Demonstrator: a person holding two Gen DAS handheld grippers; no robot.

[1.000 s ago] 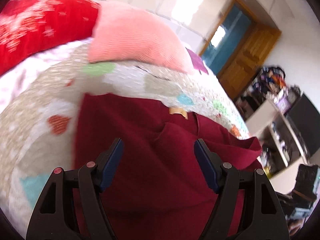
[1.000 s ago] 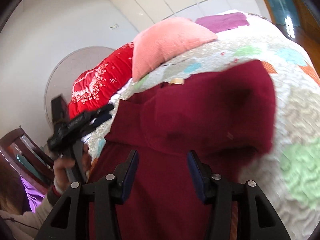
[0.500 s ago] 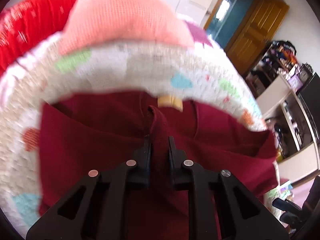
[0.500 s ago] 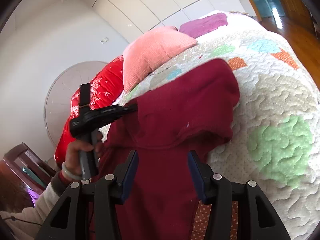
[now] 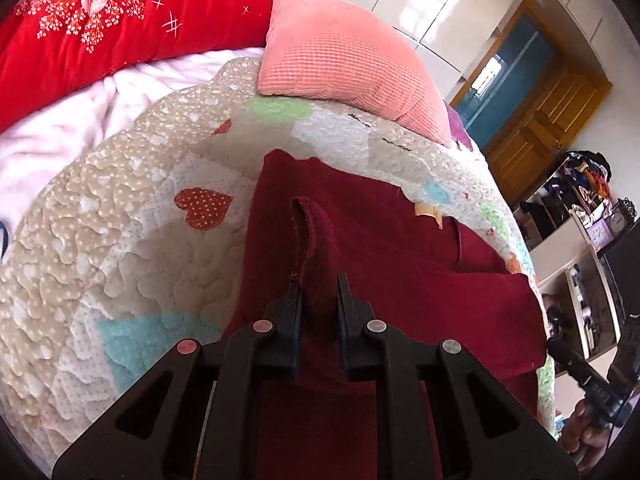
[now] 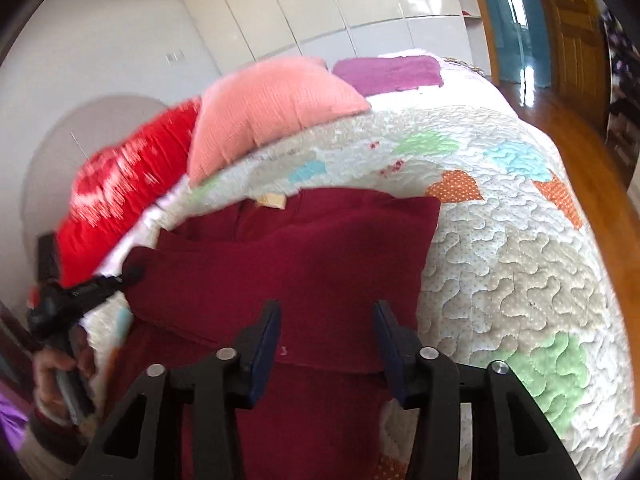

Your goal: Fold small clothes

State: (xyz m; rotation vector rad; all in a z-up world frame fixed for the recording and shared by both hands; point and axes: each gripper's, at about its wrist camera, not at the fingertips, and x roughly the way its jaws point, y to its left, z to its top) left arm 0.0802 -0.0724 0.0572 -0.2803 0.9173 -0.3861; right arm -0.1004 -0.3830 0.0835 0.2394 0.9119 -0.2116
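Observation:
A dark red garment point(image 5: 400, 280) lies partly folded on the quilted bed, with a tan neck label point(image 5: 427, 211) at its far edge. My left gripper point(image 5: 318, 292) is shut on a raised fold of the garment's left side and holds it up off the quilt. In the right wrist view the same garment point(image 6: 304, 256) lies with its right part folded over. My right gripper point(image 6: 326, 320) is open and empty just above the garment's near part. The left gripper point(image 6: 100, 284) also shows there at the garment's left edge.
A patchwork quilt point(image 5: 132, 256) covers the bed. A pink pillow point(image 5: 344, 60), a red blanket point(image 5: 100, 20) and a purple cloth point(image 6: 388, 70) lie at the head end. Shelves point(image 5: 580, 248) and a wooden door point(image 5: 540, 120) stand on the right.
My left gripper went from open over the garment to shut on a fold, then drew it left and up. My right gripper stayed open and moved slightly over the garment.

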